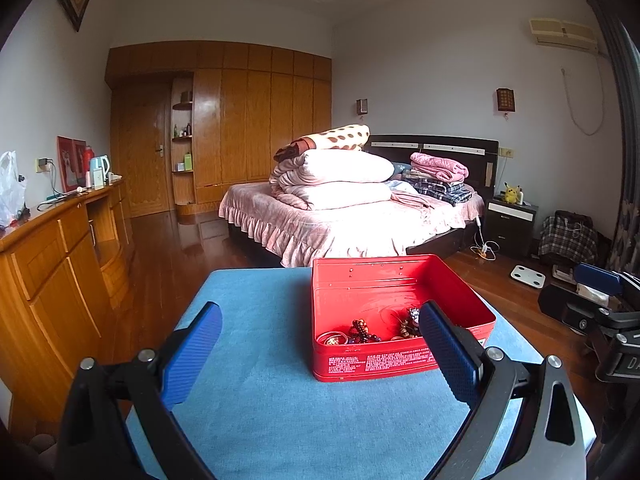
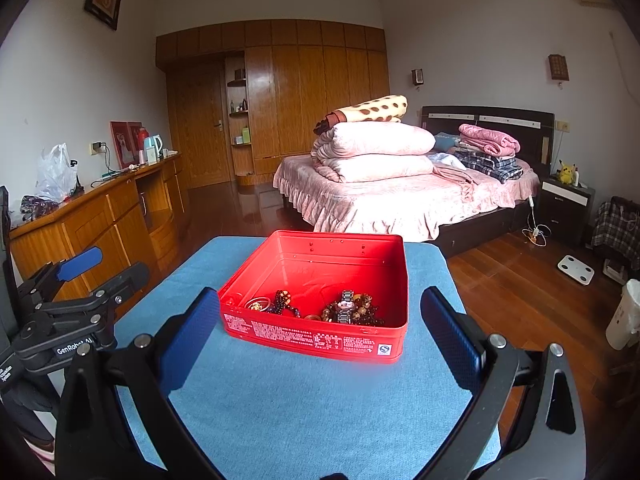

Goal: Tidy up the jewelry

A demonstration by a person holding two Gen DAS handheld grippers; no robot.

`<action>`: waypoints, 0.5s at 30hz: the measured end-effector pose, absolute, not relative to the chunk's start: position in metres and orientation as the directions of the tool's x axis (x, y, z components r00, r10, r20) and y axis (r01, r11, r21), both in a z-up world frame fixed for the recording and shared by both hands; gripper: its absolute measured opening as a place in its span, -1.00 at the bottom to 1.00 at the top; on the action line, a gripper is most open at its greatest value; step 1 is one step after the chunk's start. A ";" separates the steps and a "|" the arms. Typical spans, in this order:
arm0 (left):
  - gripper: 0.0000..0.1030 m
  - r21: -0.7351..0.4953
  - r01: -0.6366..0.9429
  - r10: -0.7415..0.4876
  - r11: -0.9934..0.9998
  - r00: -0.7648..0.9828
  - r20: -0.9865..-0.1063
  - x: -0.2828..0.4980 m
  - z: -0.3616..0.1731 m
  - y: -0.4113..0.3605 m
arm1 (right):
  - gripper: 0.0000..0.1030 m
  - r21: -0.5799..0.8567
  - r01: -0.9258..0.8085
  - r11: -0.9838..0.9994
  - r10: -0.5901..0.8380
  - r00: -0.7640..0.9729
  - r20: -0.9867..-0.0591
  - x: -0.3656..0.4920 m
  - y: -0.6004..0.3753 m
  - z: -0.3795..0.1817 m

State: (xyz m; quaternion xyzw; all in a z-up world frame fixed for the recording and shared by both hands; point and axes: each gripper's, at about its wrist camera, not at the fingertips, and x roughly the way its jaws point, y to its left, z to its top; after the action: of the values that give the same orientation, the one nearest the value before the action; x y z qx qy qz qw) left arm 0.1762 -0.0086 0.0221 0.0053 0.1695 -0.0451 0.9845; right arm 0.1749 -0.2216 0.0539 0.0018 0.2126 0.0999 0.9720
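Note:
A red metal tin (image 1: 372, 364) (image 2: 320, 340) stands open on a blue cloth-covered table (image 1: 260, 400) (image 2: 300, 408). Jewelry lies along its near wall: bead bracelets (image 1: 362, 330) (image 2: 282, 300), a bangle (image 2: 258, 304) and a metal watch (image 2: 345, 307). My left gripper (image 1: 320, 336) is open, low over the table to the left of the tin, its right finger overlapping the tin's near right corner. My right gripper (image 2: 320, 316) is open in front of the tin, a finger on each side. Nothing is held. The left gripper (image 2: 80, 292) also shows at the left of the right wrist view.
A wooden sideboard (image 2: 100, 216) with a plastic bag and kettle runs along the left wall. Beyond the table are a bed (image 2: 400, 196) piled with folded bedding, a wardrobe wall, a nightstand (image 2: 566, 200) and wooden floor with a white scale (image 2: 576, 270).

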 end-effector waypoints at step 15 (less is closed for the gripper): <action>0.88 -0.004 0.091 -0.087 0.996 0.938 -0.335 0.176 0.022 -0.009 | 0.89 0.046 -0.193 0.980 0.195 0.889 -0.414 0.174 -0.223 0.054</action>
State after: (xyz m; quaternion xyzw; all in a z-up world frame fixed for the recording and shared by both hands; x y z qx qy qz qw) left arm 0.1760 -0.0091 0.0221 0.0055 0.1698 -0.0451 0.9844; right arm 0.1741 -0.2227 0.0539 0.0019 0.2131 0.0997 0.9719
